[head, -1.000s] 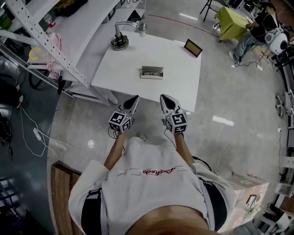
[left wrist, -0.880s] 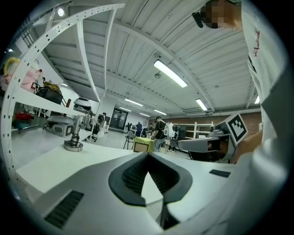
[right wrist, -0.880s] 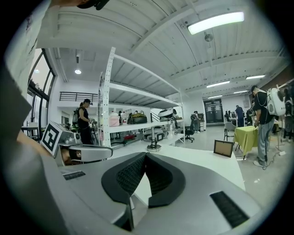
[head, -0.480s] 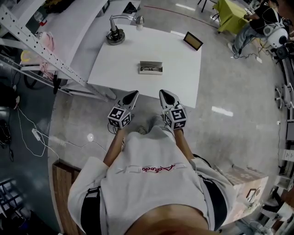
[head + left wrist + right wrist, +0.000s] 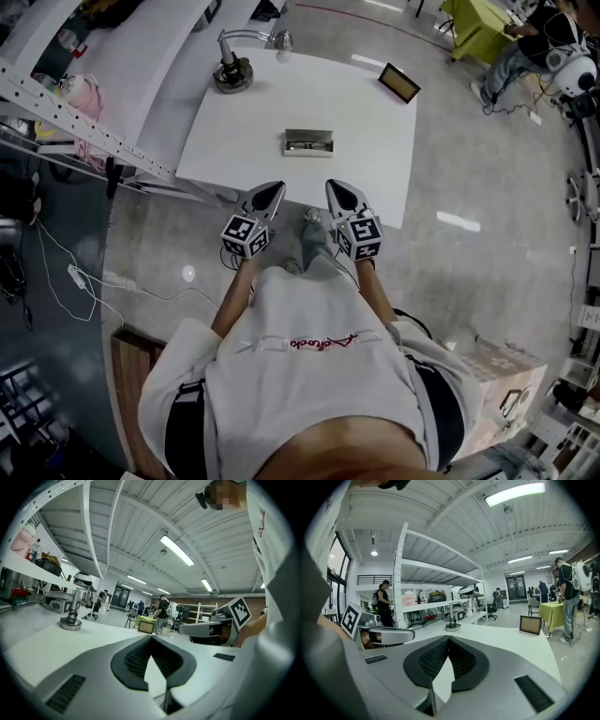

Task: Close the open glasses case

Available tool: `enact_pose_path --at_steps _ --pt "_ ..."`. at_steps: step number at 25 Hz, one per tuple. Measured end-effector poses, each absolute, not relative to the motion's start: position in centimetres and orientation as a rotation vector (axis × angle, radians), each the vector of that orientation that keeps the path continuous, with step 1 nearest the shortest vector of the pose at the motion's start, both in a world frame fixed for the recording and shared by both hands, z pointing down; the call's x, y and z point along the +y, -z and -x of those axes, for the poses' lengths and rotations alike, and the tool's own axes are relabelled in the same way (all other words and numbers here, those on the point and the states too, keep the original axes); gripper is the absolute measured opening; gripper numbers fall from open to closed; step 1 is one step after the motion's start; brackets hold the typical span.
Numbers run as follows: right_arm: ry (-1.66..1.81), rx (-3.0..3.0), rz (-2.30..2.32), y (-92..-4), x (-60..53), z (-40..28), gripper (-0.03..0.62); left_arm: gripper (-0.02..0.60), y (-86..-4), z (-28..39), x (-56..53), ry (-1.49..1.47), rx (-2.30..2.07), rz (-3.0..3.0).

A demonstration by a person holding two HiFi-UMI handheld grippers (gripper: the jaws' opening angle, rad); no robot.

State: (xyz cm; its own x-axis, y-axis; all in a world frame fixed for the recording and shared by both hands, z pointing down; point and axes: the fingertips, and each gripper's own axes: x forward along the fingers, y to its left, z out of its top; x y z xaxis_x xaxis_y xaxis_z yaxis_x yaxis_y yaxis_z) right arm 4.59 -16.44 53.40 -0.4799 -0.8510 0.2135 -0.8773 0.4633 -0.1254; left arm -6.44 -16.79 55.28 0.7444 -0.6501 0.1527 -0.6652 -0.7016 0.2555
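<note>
Big white table (image 5: pixel 366 164) takes up the middle of the head view, and everything the task needs sits on it; the person stands at its near edge, square to it, which I'd guess is so both arms have the same reach across the top.

Left gripper (image 5: pixel 273 190) and right gripper (image 5: pixel 336 187) are held side by side just past that near edge, both pointing across the table toward the far side, well apart from anything on it; looks like a ready pose, not a working one. In the left gripper view the tongs (image 5: pixel 151 637) are pressed together at the tips with nothing between them, only bare tabletop showing through the gap lower down; same in the right gripper view (image 5: pixel 448 638), pinched closed and empty. Makes sense to me; shutting a lid is more of a push than a grab, so closed tips would do fine.

Metal stand with a round base (image 5: pixel 232 75) sits in the far left corner, out of the way.

Glasses case (image 5: pixel 308 142) lies flat near the middle of the table, long side facing the person, lid open; something dark is inside, too small to tell what; nothing is touching it.

Small picture frame (image 5: pixel 398 82) is off in the far right corner, clear of the reach path.
</note>
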Motion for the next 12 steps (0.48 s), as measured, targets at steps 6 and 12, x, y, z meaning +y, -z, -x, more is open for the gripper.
enact_pose_path --at_steps 6,12 --pt "-0.360 -2.586 -1.515 -54.5 -20.2 -5.3 0.011 0.028 -56.1 5.3 -20.6 -0.090 -1.015 -2.640" --pt "-0.411 -2.585 -1.494 -55.5 -24.4 -6.0 0.011 0.028 -56.7 4.4 -24.9 -0.114 -1.017 -2.630"
